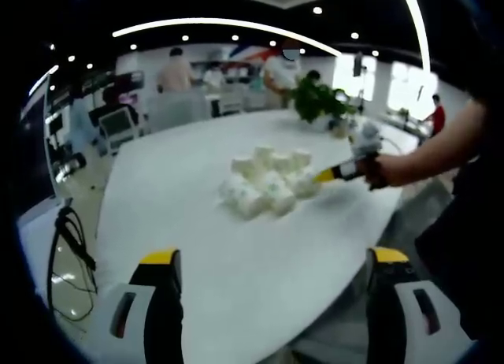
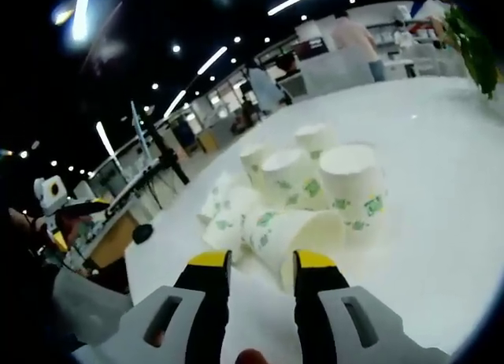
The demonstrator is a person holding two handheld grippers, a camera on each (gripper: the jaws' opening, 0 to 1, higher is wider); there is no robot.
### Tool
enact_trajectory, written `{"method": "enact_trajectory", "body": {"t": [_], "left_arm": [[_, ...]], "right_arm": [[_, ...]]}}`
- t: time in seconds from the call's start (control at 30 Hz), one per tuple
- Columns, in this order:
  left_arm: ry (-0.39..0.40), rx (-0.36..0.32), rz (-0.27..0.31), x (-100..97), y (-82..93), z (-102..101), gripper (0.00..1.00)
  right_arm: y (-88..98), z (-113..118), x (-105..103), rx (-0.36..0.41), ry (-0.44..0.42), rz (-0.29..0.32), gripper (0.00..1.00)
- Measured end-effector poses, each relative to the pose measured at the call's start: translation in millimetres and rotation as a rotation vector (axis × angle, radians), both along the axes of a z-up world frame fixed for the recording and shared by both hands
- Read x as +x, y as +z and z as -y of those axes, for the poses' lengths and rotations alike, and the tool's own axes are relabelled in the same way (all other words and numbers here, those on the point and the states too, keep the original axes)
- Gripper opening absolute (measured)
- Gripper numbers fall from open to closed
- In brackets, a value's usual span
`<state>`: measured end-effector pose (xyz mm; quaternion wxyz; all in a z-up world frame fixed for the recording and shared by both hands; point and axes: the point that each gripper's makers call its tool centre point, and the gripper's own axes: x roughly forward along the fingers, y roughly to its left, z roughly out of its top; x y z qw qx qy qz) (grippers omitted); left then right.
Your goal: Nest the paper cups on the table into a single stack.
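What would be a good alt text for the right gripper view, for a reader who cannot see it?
A cluster of white paper cups with green print sits on a white table, some upright and some lying on their sides. The right gripper is just in front of a fallen cup, its yellow-tipped jaws slightly apart and holding nothing. People and furniture show in the background.

Left gripper view: set back at the white desk (image 1: 236,277) edge, facing across it toward the paper cups (image 1: 266,184). Right gripper view: low and close, tilted, just before the same cups; both share this cluster
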<state>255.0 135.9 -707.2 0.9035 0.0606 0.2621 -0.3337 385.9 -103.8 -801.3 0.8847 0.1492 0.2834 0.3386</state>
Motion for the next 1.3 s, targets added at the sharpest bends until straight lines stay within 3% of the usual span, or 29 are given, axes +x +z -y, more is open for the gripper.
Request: {"method": "enact_trajectory", "body": {"t": [0.4, 0.5, 0.87, 1.3], "left_arm": [[-0.002, -0.003, 0.009, -0.1, 0.4, 1.0, 0.96], [0.004, -0.008, 0.008, 0.6, -0.9, -0.8, 0.96], [0.01, -0.022, 0.008, -2.1, -1.7, -2.1, 0.95], [-0.01, -0.027, 0.032, 1.1, 4.0, 3.1, 0.94]], "right_arm": [[11.6, -16.2, -10.1, 0.107, 0.075, 0.022, 0.0], [9.3, -15.3, -12.2, 0.083, 0.077, 0.021, 0.0], [15.2, -9.2, -15.7, 0.106, 0.05, 0.026, 0.0], [36.4, 3.9, -14.6, 0.09, 0.039, 0.056, 0.0]]}}
